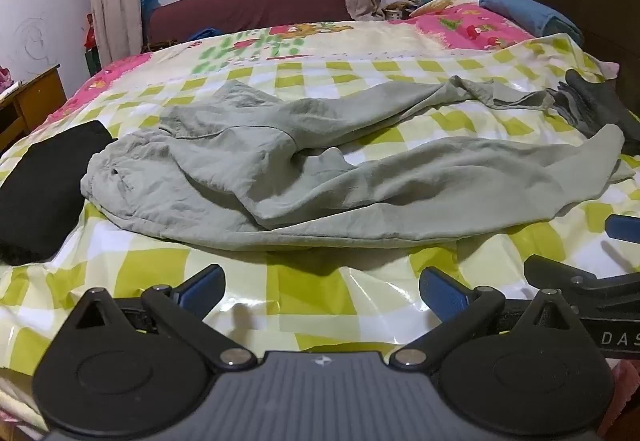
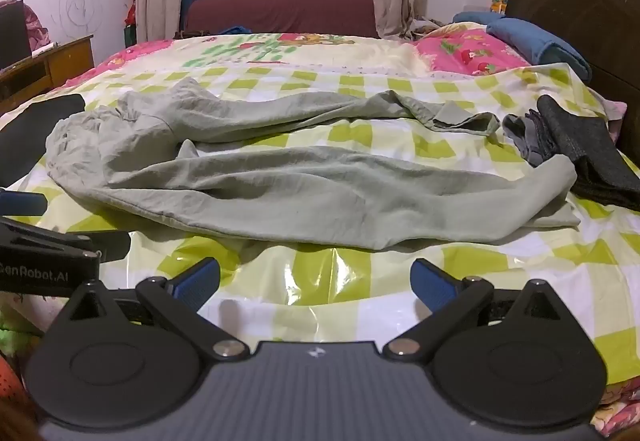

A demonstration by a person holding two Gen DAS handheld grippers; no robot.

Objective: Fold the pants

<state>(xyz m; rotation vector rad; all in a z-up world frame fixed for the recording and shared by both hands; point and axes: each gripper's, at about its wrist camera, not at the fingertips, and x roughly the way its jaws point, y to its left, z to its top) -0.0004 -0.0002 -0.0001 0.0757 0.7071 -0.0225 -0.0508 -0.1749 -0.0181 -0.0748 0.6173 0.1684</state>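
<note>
The pants (image 1: 320,177) lie crumpled and unfolded just ahead of both grippers, left (image 1: 322,291) and right (image 2: 316,281), whose fingers gape empty. Next likely step: grasp waistband and leg ends.

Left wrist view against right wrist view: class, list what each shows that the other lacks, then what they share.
Only the left wrist view shows the right gripper's fingers entering at the right edge. Only the right wrist view shows the left gripper's fingers at its left edge, and a dark screen on the wooden desk. Both show the grey-green pants spread unfolded on the checked sheet, a black cloth, and open, empty jaws.
</note>
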